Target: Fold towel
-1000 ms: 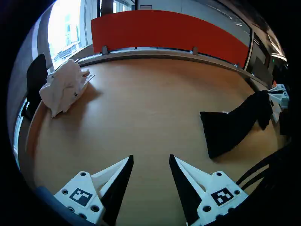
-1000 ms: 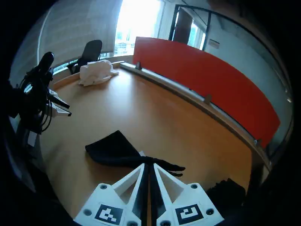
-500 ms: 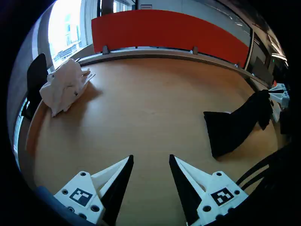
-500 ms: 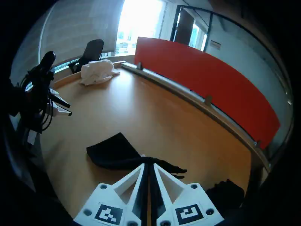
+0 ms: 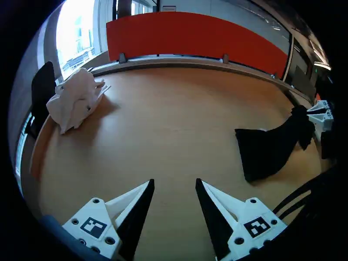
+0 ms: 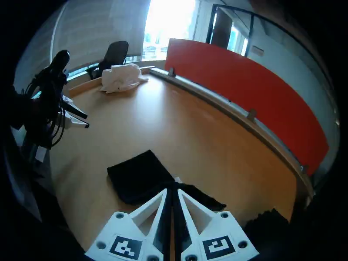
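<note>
I count one long wooden table (image 5: 174,117), one red divider panel (image 5: 195,35) along its far edge, and one black office chair (image 5: 41,93) at the window end.

There is one black towel (image 5: 265,150). It lies near the table's right end, mostly flat in a rough rectangle. One corner is drawn up off the wood into a bunched, twisted tail. In the right gripper view the towel (image 6: 139,180) spreads just ahead of the fingers.

One crumpled white cloth heap (image 5: 74,100) sits well apart, by the chair. A dark lump (image 6: 265,224) at the table's edge may be another cloth; I cannot tell.

Of the two claws, the right gripper (image 6: 172,191) has its fingers pinched together on the towel's raised corner. The left gripper (image 5: 174,181) hangs over bare wood, fingers spread wide, holding nothing.

The markings I can make out are square black-and-white tags (image 5: 93,227), one per finger.
</note>
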The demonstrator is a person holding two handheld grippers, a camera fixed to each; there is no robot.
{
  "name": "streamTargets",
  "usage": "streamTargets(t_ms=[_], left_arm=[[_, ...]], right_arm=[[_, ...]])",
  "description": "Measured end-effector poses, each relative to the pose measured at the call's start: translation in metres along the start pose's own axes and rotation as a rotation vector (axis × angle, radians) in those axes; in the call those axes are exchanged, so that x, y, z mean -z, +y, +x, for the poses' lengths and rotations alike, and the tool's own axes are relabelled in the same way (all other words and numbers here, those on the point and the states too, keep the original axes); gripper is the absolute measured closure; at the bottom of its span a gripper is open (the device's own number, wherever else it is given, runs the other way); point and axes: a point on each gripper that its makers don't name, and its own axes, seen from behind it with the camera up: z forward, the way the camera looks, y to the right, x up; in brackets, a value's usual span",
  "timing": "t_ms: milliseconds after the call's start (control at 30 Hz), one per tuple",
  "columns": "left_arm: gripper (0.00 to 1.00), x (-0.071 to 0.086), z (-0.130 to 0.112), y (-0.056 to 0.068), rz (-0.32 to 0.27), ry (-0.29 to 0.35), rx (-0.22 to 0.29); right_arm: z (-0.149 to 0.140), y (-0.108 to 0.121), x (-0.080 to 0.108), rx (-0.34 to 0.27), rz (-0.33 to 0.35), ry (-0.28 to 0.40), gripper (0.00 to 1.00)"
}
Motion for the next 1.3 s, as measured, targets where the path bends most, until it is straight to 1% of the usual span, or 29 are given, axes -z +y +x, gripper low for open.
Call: streamTargets(t_ms=[167, 400, 767, 867, 1067, 1300], left_arm=[[0.31, 0.0, -0.001, 0.001, -0.001, 0.001, 0.002], [0.31, 0.001, -0.002, -0.001, 0.0, 0.001, 0.0], [0.31, 0.003, -0.003, -0.006, 0.005, 0.002, 0.005], [0.31, 0.004, -0.003, -0.007, 0.007, 0.003, 0.005], [0.31, 0.006, -0.004, -0.011, 0.011, 0.005, 0.007], [0.31, 0.01, -0.007, -0.018, 0.023, 0.004, 0.011]], right_arm=[[-0.003, -0.016, -0.011, 0.002, 0.031, -0.009, 0.94], [0.0, -0.036, -0.028, 0.001, 0.071, -0.01, 0.94], [0.007, -0.048, -0.042, 0.008, 0.101, -0.011, 0.94], [0.009, -0.053, -0.048, 0.009, 0.114, -0.013, 0.94], [0.011, -0.074, -0.065, 0.014, 0.164, -0.024, 0.94], [0.005, -0.105, -0.084, 0.035, 0.237, -0.058, 0.94]])
